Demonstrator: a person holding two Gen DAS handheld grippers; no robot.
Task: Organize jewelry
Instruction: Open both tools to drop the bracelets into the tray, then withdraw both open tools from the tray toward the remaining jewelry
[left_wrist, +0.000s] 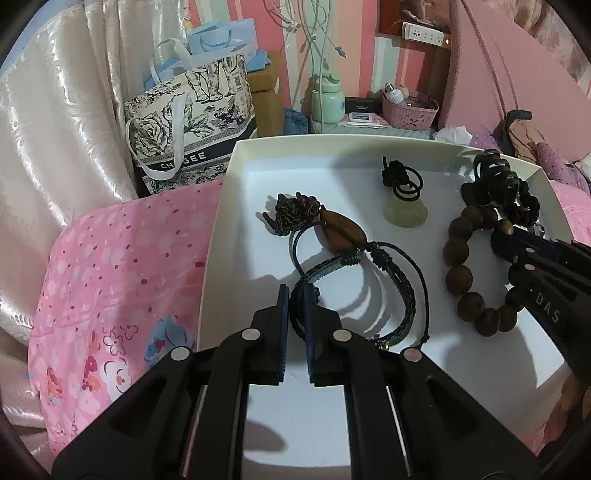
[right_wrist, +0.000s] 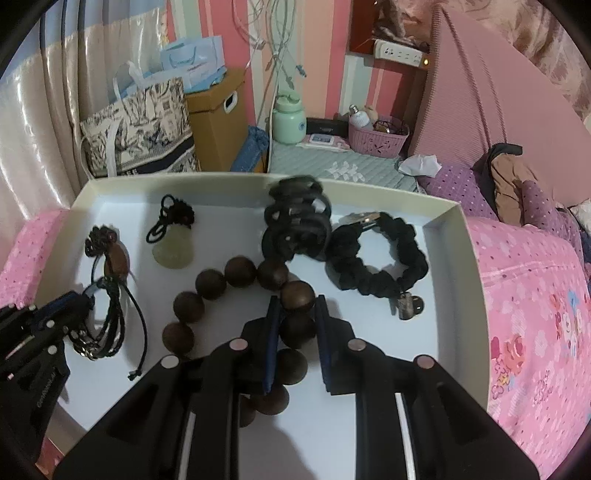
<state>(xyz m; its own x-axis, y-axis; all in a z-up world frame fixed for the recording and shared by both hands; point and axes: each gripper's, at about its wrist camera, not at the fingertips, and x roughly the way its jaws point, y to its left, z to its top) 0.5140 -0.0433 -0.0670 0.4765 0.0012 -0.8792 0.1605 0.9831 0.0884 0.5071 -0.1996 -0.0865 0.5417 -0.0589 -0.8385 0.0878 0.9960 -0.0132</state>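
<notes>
From my left wrist I look down into the white tray (left_wrist: 236, 206), which rests on the pink flowered bedcover (left_wrist: 122, 280). My left gripper (left_wrist: 294, 314) is pinched shut on the cord bracelets (left_wrist: 391, 295), a thin strand of them caught between the blue pads. Beyond lie the brown pendant (left_wrist: 341, 232) with its knotted cord, the pale green pendant (left_wrist: 406, 214) under a black loop, and at the right the wooden bead bracelet (left_wrist: 461, 266), with my other gripper reaching across it.

From my right wrist the same tray shows from the other side. My right gripper (right_wrist: 295, 310) is clamped on the bead bracelet, one bead squeezed between the pads while the rest of the ring curls left and under the fingers. Behind it sit the black hair claw (right_wrist: 295, 225) and the black scrunchie (right_wrist: 376, 262) with its small charm.

I judge the sorting well along: every piece I can see is already inside the tray and laid mostly apart (nothing lies loose on the bedcover). What seems left is settling these two bracelets into their own spots and letting go.
</notes>
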